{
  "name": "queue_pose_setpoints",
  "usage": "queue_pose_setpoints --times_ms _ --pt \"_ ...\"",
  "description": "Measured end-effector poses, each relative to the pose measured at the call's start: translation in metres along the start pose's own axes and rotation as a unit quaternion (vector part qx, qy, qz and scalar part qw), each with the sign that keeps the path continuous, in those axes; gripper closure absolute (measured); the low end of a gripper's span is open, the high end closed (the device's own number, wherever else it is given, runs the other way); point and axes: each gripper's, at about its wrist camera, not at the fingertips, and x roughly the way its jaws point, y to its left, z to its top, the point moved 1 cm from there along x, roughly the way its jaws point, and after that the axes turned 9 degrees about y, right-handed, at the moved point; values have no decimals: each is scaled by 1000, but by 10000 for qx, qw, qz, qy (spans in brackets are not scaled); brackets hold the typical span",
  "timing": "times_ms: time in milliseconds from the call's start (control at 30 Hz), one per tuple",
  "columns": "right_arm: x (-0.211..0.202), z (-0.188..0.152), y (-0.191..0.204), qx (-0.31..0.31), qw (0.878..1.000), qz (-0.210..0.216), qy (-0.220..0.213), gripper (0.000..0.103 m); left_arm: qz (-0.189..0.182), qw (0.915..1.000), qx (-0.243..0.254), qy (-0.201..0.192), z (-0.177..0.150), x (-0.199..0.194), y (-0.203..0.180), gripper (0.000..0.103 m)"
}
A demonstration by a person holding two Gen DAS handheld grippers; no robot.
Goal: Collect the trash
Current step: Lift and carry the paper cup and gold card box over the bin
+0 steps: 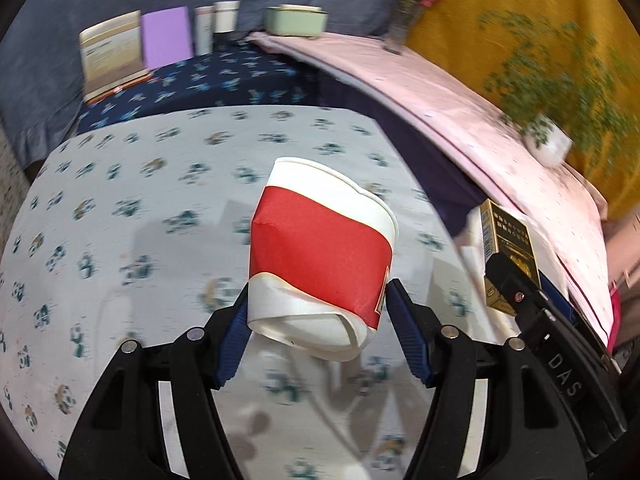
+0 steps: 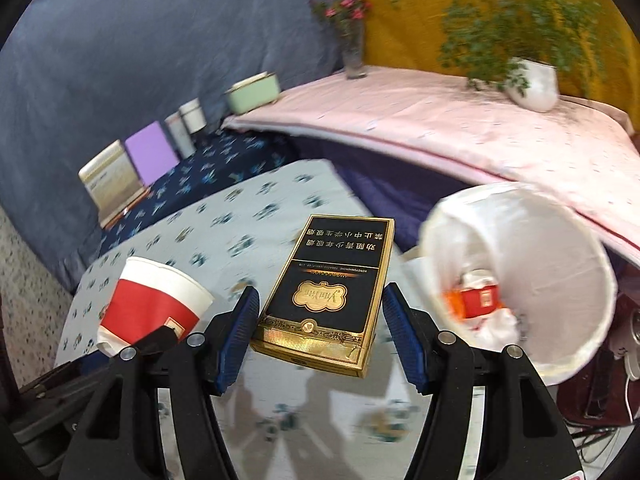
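A crumpled red-and-white paper cup hangs above the floral tablecloth, pinched at its dented base between the blue pads of the left gripper, rim tilted up and away from the camera. Just to the cup's right, in the right-wrist view, a black-and-gold cigarette pack is held flat and lifted off the same cloth, clamped at its near end between the fingers of the right gripper; the pack's printed face is upward, its text reading upside down to the camera. Right of the pack, a white-lined trash bin stands beside the table with its mouth toward the camera, an orange-red carton and crumpled white paper lying inside. From the left wrist, the pack and the other gripper appear at the cup's right, near the table edge. Beyond the cup, at the back of a dark blue floral cloth, stand a purple card, a cream booklet, two pale canisters and a mint-green box. On the pink cloth behind the bin sit a vase of pink flowers and a white pot of greenery.
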Motion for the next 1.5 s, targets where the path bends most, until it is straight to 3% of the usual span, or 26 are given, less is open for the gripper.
queue_pose_setpoints --times_ms 333,800,1167,1233,1267,1500 --pt "-36 2 -85 528 9977 -314 -279 42 -281 9968 753 49 -5 6 -90 41" --pt "-53 -5 -178 1224 9899 -602 -397 42 -562 9875 1450 263 -8 30 -181 41" --pt "-55 -13 -214 1510 9853 -691 -392 42 -686 9834 1641 350 -11 47 -215 41" --pt "-55 -14 -217 1544 9849 -682 -388 42 -616 9844 1618 310 -9 47 -216 28" --pt "-55 -14 -218 1554 9848 -675 -385 42 -577 9850 1602 270 -9 47 -216 26" --pt "-53 -13 -217 1527 9855 -635 -381 42 -500 9862 1559 240 -7 47 -212 26"
